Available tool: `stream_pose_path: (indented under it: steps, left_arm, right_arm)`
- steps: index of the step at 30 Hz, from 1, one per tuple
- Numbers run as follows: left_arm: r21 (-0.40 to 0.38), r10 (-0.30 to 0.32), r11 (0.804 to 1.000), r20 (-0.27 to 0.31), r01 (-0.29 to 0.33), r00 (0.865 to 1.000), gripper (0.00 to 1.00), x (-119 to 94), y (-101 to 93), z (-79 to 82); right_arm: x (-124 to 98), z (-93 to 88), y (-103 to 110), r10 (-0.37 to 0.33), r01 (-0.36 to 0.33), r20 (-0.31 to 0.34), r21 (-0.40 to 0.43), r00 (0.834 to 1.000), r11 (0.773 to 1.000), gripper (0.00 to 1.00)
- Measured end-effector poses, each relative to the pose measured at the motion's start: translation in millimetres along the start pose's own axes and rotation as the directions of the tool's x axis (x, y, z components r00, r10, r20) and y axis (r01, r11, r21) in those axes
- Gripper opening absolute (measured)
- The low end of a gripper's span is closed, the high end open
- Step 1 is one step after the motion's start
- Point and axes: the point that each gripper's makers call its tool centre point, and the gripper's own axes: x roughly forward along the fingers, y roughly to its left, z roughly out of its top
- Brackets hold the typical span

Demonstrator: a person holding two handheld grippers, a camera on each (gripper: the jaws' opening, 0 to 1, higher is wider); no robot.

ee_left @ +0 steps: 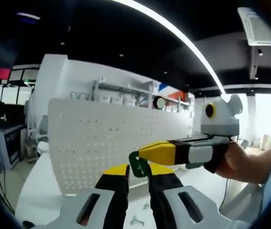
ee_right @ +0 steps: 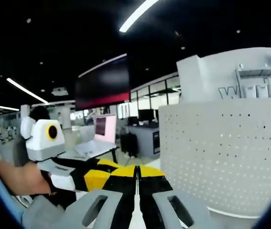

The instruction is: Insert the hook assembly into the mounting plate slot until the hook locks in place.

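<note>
A small green piece [ee_left: 139, 164] sits between my left gripper's [ee_left: 139, 172] yellow-tipped jaws, which are closed against its sides. My right gripper [ee_left: 142, 155] comes in from the right, held by a hand, with its yellow tip touching the green piece. In the right gripper view my right gripper [ee_right: 136, 171] has its jaws shut to a thin slit, and nothing shows between them. My left gripper [ee_right: 102, 175] meets it there from the left. The white perforated mounting plate [ee_left: 102, 138] stands upright behind the grippers and appears again as the plate [ee_right: 226, 157] at the right.
Small metal hooks [ee_left: 135, 220] lie on the white table [ee_left: 35, 191] below the grippers. A person's forearm [ee_left: 250, 164] reaches in from the right. Desks with monitors [ee_right: 102, 133] and shelving [ee_left: 125, 93] stand in the background.
</note>
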Motion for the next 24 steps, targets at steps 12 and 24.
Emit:
stream_pose_path:
  steps: [12, 24]
  left_arm:
    - [0.013, 0.008, 1.0, 0.013, -0.008, 1.0, 0.08, 4.5, -0.3, -0.6]
    - [0.018, 0.008, 1.0, 0.015, -0.008, 1.0, 0.05, 6.8, -0.2, -2.5]
  right_arm:
    - [0.1, 1.0, 2.3, 0.008, -0.008, 0.009, 0.02, 1.0, 1.0, 0.0]
    - [1.3, -2.6, 0.7, 0.007, -0.007, 0.003, 0.034, 1.0, 0.999, 0.0]
